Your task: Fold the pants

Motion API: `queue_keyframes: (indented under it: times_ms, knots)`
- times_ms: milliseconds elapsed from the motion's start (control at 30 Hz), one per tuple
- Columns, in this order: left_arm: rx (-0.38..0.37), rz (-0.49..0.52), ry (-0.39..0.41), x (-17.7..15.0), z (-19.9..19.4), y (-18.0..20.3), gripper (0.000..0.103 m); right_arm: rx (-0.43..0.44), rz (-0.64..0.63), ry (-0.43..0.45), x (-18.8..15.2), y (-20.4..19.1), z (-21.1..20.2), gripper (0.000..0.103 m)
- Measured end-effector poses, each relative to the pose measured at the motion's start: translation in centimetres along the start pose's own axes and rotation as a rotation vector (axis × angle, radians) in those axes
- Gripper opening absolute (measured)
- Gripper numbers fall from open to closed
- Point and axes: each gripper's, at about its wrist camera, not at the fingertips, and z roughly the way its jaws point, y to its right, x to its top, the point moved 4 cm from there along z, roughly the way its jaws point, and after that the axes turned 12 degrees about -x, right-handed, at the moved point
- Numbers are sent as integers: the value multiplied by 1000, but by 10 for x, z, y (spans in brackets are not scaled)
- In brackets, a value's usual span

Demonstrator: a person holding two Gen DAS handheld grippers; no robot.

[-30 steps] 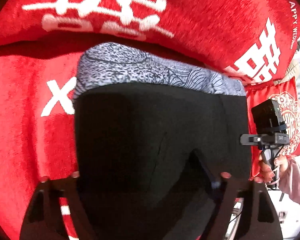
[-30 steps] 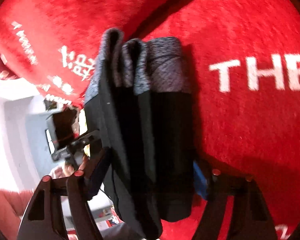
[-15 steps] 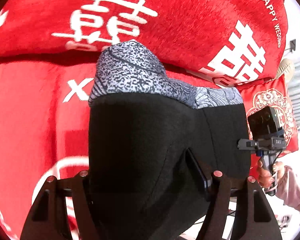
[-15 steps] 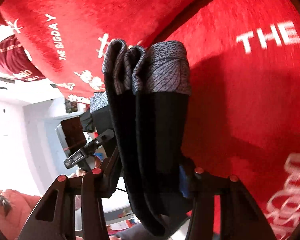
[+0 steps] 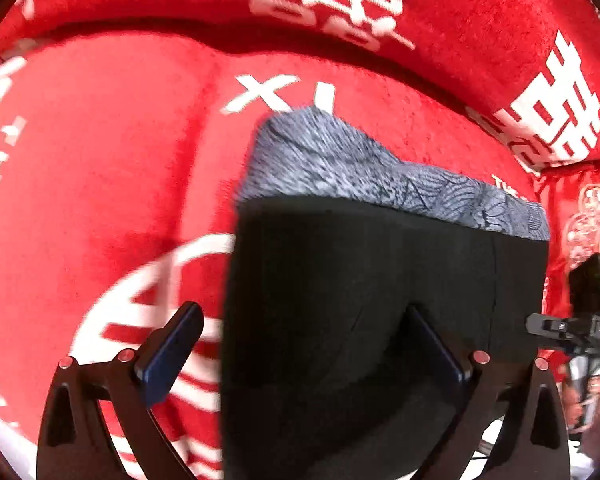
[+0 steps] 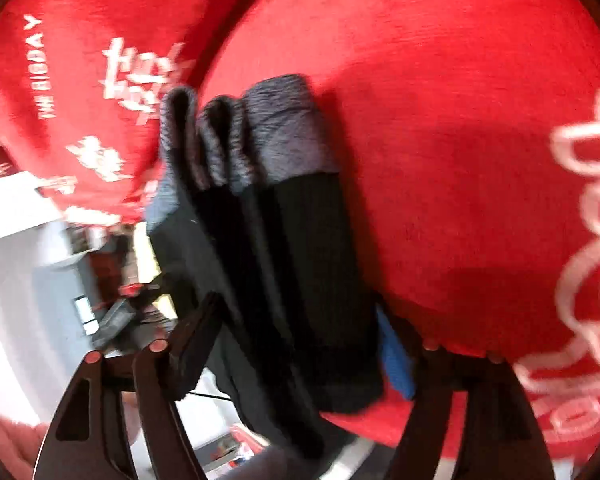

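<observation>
- The folded black knit pants with a grey patterned waistband [image 5: 384,300] lie as a thick bundle on the red plush cover with white lettering [image 5: 100,168]; they sit centre-right in the left wrist view and centre in the right wrist view.
- Left gripper [image 5: 300,344]: its jaws have just been opening and now stand wide. The left pad is clear of the cloth; the right one lies against the bundle, and nothing is gripped.
- Right gripper [image 6: 300,340]: its jaws have just been opening. The bundle stands between them; pad contact cannot be told through the blur.
- Step in hand, as judged: release. Draw both grippers straight back, without snagging a layer.
- Legible writing: "THE BIGDAY" at upper left of the right wrist view; "X" above the waistband in the left wrist view; large Chinese characters along the top.
</observation>
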Motion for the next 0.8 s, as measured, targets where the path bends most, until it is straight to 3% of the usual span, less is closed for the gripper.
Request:
queue_keyframes:
  times_ms: [67, 133, 233, 333, 433, 567, 633, 733, 800]
  knots:
    - [59, 14, 20, 2, -17, 1, 102, -68, 19, 31, -4, 5, -16, 77]
    - [64, 34, 61, 5, -42, 10, 102, -150, 17, 82, -4, 8, -39, 73]
    - [39, 111, 110, 15, -64, 38, 102, -177, -16, 170, 4, -6, -65, 38]
    - [18, 210, 118, 23, -57, 70, 102, -206, -98, 233, 14, -39, -74, 37]
    - [54, 220, 97, 26, -35, 66, 102, -219, -185, 242, 25, -71, -64, 37]
    - [157, 98, 35, 21, 3, 30, 102, -307, -221, 221, 29, -64, -37, 37]
    - [114, 65, 44, 16, 4, 24, 102, -317, -197, 200, 31, -60, -22, 37]
    - [157, 105, 50, 12, 0, 32, 102, -268, -172, 224, 28, -51, -26, 37]
    - [192, 147, 33, 8, -2, 40, 102, -292, -179, 227, 22, -51, -28, 37]
